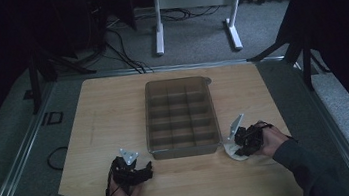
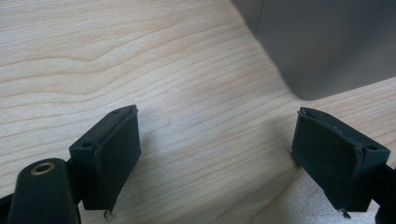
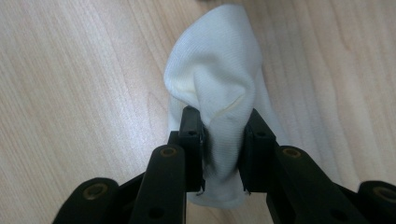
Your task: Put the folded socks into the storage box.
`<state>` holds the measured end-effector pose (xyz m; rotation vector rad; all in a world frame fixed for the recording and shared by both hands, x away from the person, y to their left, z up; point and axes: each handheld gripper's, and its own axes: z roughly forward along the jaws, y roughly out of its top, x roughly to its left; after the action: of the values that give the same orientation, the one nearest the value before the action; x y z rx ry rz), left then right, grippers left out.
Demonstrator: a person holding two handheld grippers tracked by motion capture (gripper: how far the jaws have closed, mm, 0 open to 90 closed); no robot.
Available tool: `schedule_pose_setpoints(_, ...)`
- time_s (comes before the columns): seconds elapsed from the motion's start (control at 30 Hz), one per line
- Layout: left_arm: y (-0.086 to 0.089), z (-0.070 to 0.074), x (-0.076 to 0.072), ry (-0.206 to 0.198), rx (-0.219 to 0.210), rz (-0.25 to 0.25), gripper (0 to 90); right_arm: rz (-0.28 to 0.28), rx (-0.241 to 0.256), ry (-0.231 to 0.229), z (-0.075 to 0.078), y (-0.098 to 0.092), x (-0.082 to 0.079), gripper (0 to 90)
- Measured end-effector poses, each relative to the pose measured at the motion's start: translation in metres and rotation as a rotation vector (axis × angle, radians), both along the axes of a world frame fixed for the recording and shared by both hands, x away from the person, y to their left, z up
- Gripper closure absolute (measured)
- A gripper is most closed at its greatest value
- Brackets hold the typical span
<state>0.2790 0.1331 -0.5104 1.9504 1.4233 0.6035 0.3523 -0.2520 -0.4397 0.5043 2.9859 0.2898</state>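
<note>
White sock (image 3: 219, 79) (bunched, possibly only a fold caught) sits clamped in the right gripper (image 3: 223, 144) just right of the organizer tray (image 1: 185, 149); it could slip. Left gripper (image 2: 217, 154) gapes empty.

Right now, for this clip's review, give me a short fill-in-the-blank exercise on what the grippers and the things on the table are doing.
1. The right gripper has its jaws pinched on a white ____.
2. The left gripper stands with its jaws ____, nothing between them.
3. The grey organizer tray in the middle of the wooden table is divided into ____ by its inner walls.
4. In the high view the white cloth lies off the tray's near ____ corner.

Missing words: cloth; open; compartments; right
</note>
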Motion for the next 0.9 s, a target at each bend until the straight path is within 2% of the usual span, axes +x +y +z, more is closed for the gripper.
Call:
schedule_pose_setpoints(0.37,0.0,0.0,0.0,0.0,0.0,0.0,15.6,0.007,0.0,-0.03,0.016,-0.001,0.002,74.0)
schedule_pose_setpoints(0.67,0.0,0.0,0.0,0.0,0.0,0.0,15.6,0.012,0.0,-0.036,0.027,-0.004,0.003,73.9)
schedule_pose_setpoints(0.9,0.0,0.0,0.0,0.0,0.0,-0.001,15.6,0.011,-0.015,-0.054,0.037,-0.005,0.004,73.9)
